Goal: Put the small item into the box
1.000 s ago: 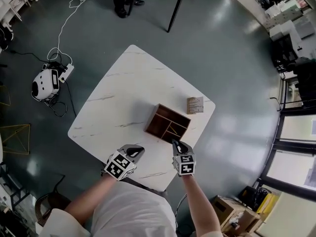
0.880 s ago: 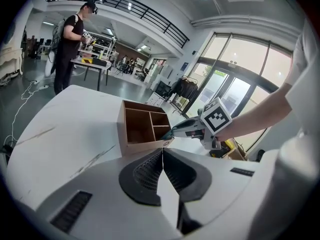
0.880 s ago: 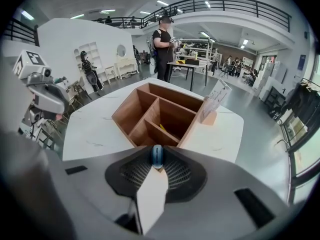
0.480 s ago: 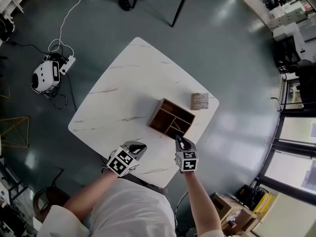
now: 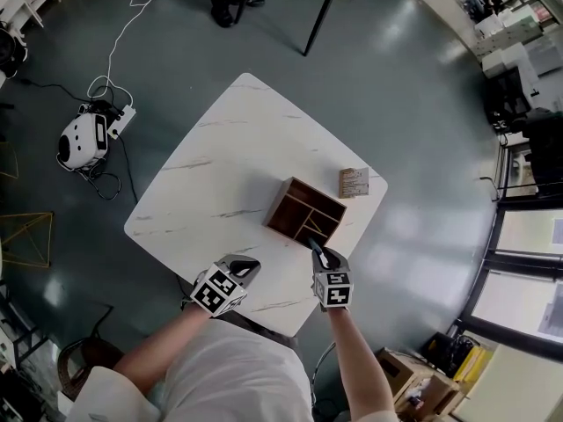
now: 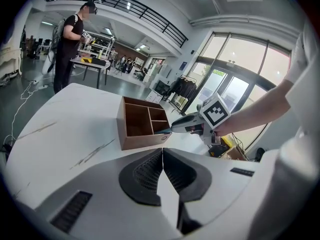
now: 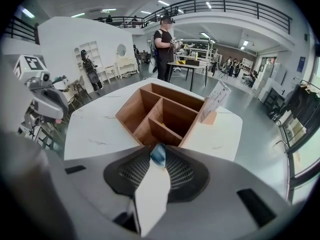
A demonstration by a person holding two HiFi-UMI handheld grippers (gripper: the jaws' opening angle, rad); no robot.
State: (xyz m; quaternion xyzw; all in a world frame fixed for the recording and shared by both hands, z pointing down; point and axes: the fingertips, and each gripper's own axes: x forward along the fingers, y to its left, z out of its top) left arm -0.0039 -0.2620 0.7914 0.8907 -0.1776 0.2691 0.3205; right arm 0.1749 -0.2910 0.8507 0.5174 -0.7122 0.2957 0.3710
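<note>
1. Grey polished floor of a wide hall surrounds a white marbled counter (image 5: 220,139). On the counter sit a wooden box (image 5: 305,212) with open compartments and a printed packet (image 5: 353,182) standing just beside the box's far right corner.
2. The right gripper (image 5: 314,248) has its jaws closed on the small item (image 7: 158,154), a bluish piece pinched at the very tips. The pick-up part of the task therefore looks done.
3. The item is in the air, off the counter, at the box's near rim. The right gripper view shows the jaw tips pointing at the nearest compartments, but the item does not appear to be inside any of them yet.
4. The left gripper (image 5: 239,269) has its jaws pressed together with nothing between them. It hangs over the counter's near edge, to the left of the box and apart from it, and seems to play no part in this step.
5. What remains, as I judge it, is the last stretch: carry the item forward over one compartment, lower it past the rim, and part the jaws so it drops in.
6. I would put the task well past halfway. The grasp is secure enough to see, the box is upright and open, and nothing lies between the item and the opening. Only the placing and release are left.
</note>
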